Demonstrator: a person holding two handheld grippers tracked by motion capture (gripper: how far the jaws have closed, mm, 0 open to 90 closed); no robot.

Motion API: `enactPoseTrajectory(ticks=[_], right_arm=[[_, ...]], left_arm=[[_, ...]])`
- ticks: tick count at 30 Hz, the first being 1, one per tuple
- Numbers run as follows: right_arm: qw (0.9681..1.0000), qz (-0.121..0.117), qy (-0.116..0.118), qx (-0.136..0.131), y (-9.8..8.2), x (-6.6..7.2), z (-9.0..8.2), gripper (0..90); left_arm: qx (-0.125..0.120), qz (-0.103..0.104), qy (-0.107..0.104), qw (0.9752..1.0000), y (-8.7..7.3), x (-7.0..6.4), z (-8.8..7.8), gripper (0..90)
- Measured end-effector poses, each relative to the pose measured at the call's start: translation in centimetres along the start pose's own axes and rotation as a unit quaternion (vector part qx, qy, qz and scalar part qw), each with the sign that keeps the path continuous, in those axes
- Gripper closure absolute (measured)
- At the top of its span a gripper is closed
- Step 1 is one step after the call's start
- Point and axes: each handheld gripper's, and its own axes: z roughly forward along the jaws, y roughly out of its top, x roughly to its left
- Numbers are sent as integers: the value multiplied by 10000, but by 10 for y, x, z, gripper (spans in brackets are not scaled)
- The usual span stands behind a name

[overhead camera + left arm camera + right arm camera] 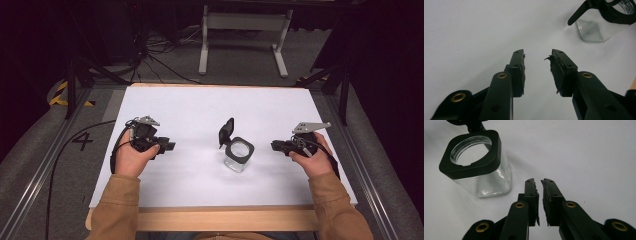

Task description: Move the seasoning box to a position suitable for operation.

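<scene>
A clear glass jar (239, 154) with a black square rim stands upright mid-table, its hinged black lid (226, 132) flipped up and open. The jar looks empty. My left gripper (170, 146) rests to the jar's left, pointing toward it, jaws open with nothing between them (537, 53). The jar (596, 27) sits ahead of it to the upper right. My right gripper (275, 146) lies to the jar's right, aimed at it. Its jaws (539, 181) are drawn together with only a thin gap, holding nothing. The jar (474, 165) is close by on that gripper's left.
The white table top (200, 105) has a wooden front edge (225, 217). Beyond the table are a white metal stand (245, 30) and cables (160, 55) on the grey floor. A "4" mark (82, 140) is beside the left rail.
</scene>
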Motion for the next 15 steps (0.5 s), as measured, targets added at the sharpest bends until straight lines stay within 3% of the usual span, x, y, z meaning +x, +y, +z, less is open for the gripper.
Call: enactPoseTrajectory(ticks=[6, 10, 15], right_arm=[[10000, 8, -9, -30, -1, 2, -4, 847], [10000, 55, -18, -55, -3, 1, -7, 899], [9999, 156, 3, -21, -8, 1, -13, 900]], left_arm=[[-83, -3, -87, 9999, 2, -2, -1, 714], [-182, 0, -86, 9998, 6, -5, 0, 793], [-281, 68, -272, 9992, 15, -11, 2, 883]])
